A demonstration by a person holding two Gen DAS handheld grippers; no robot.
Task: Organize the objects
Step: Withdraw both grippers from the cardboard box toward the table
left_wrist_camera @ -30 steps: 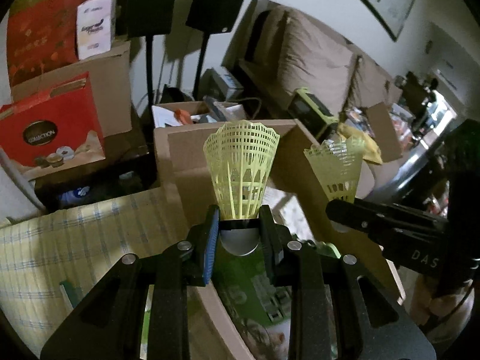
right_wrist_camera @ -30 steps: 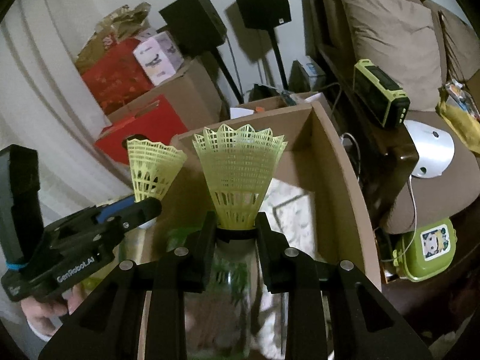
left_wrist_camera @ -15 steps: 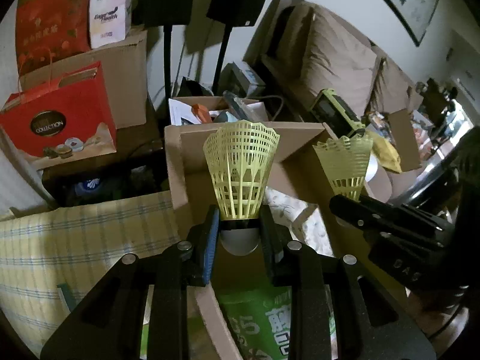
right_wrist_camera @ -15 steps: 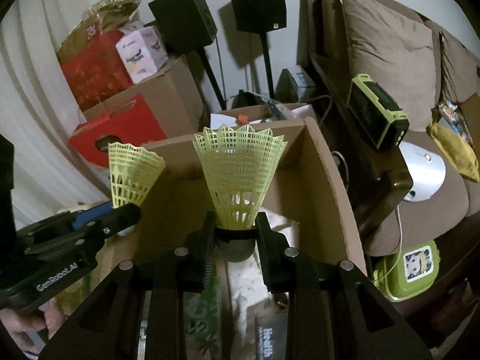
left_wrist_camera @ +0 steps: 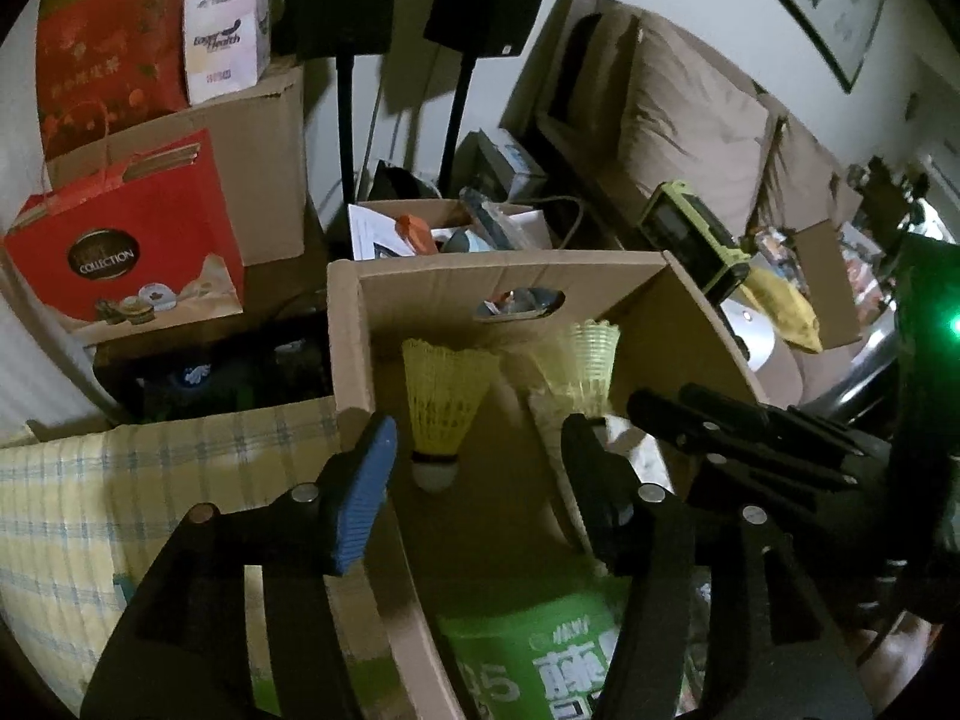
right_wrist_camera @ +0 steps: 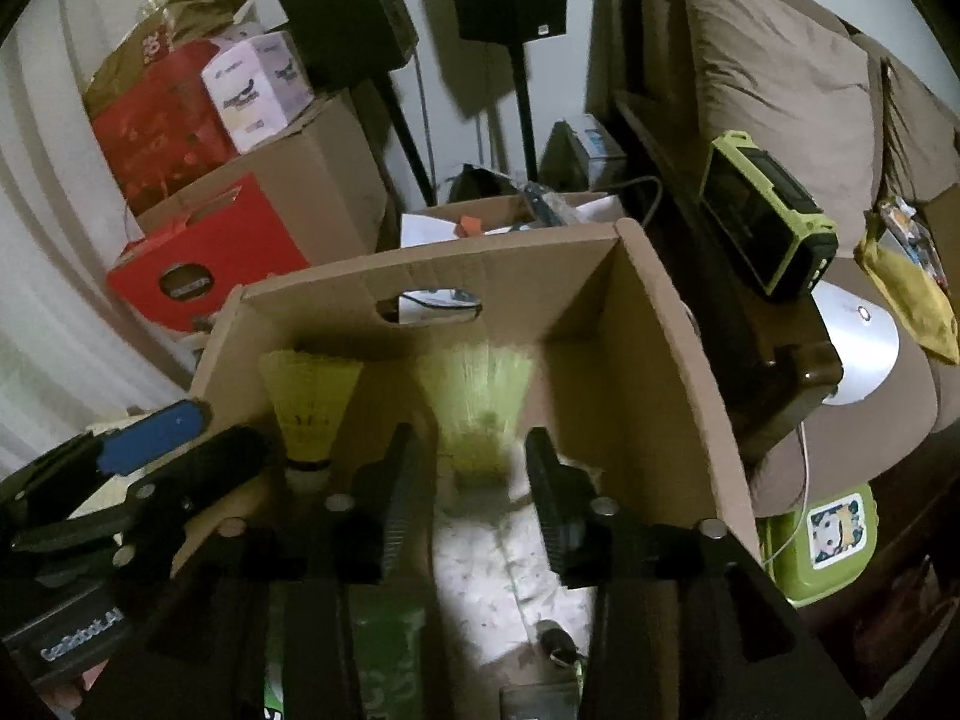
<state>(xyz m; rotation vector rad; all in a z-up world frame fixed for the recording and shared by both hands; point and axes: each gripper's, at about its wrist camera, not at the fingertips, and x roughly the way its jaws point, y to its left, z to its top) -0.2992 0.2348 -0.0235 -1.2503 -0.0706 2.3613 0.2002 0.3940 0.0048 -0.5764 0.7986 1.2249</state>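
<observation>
Opening both tools, left tool (left_wrist_camera: 477, 468) and right tool (right_wrist_camera: 474, 480), over the cardboard box (left_wrist_camera: 600, 282); two yellow shuttlecocks (left_wrist_camera: 447, 402) released, seemingly mid-drop inside. Risk: bouncing off the green package (left_wrist_camera: 540, 654), out over the near rim.

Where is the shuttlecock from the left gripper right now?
In the left wrist view the yellow shuttlecock sits free between the opening left gripper fingers, inside the cardboard box near its back wall, left of the second shuttlecock.
</observation>
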